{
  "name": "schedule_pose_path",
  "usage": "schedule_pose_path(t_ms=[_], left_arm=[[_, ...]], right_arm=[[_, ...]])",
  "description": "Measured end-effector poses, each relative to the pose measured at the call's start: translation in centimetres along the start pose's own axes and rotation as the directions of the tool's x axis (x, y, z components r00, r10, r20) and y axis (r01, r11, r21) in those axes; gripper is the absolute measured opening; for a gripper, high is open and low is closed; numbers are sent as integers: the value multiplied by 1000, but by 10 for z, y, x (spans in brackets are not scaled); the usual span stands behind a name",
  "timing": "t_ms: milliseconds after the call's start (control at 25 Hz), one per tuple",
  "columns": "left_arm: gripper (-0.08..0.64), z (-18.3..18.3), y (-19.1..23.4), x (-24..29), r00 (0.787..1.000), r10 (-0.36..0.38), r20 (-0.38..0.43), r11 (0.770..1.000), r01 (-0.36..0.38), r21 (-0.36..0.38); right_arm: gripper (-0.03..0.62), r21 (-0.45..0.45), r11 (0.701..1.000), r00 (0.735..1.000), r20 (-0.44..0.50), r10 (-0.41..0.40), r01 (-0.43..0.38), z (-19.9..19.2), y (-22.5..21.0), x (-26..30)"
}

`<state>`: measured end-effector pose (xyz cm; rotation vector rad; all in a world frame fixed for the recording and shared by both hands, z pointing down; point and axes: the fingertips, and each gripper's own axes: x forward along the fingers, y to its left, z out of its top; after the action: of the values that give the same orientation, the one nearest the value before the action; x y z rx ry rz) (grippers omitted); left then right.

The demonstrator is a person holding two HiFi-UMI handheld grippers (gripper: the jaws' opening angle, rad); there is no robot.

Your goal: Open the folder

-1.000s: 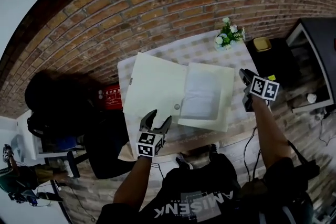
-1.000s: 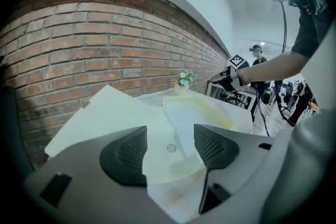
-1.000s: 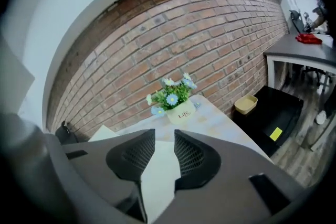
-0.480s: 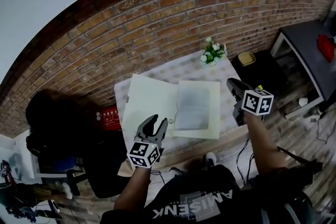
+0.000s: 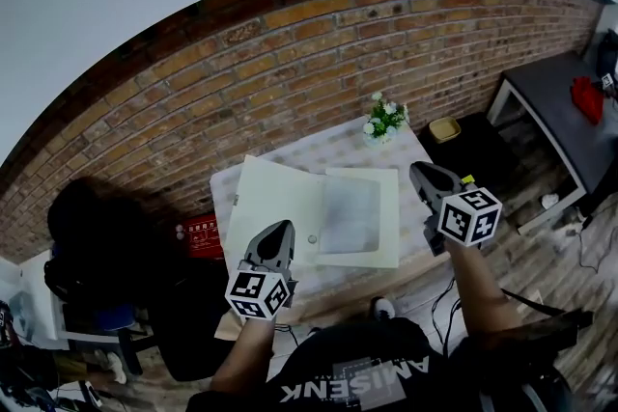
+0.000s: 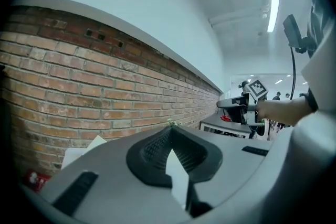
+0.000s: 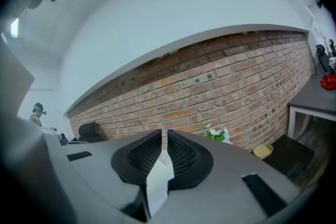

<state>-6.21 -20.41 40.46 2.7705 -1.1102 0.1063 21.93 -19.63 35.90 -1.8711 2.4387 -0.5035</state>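
The cream folder [image 5: 275,198] lies open on the table [image 5: 386,150], its right half holding a pale sheet [image 5: 350,215]. Both grippers hang well above the table's near edge, apart from the folder. My left gripper [image 5: 280,229] [image 6: 170,127] is over the near left corner. Its jaws have just been closing and now stand shut with nothing between them. Over the table's right edge, my right gripper [image 5: 417,169] [image 7: 164,132] has also just been closing its jaws. A narrow slit is left between them and they hold nothing. A corner of the folder [image 6: 84,149] shows in the left gripper view.
A small pot of flowers [image 5: 384,119] [image 7: 216,134] stands at the table's far right corner against the brick wall. A yellow bowl [image 5: 444,128] sits on a low dark stand beside it. A black chair [image 5: 97,236] and a red box [image 5: 198,236] are at the left, a dark desk [image 5: 550,101] at the right.
Both grippers have risen from the table toward the camera. The left jaws went from wide open to shut and the right jaws narrowed. The folder lies open as before.
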Motion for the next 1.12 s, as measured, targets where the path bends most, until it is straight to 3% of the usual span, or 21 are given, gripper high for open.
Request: schedule_pose_path(t_ms=[240,520,800,1120], left_arm=[[12,31,6,-17,999,37,31,999,-36,-40],[12,59,19,-32,994,99,41,995,-100,10],[12,74,30,-45,988,137,77,990,-139,28],[12,83,35,-49,981,166,98,986,-169,16]], right_arm=[[55,-91,996,1000,25,4,-1,11,34,-21],[44,-178,984,995,99,-11,29,30,63,-35],[41,-187,981,990,140,-26,52,36,76,-42],[40,-205,978,993,119,-26,50,32,80,-41]])
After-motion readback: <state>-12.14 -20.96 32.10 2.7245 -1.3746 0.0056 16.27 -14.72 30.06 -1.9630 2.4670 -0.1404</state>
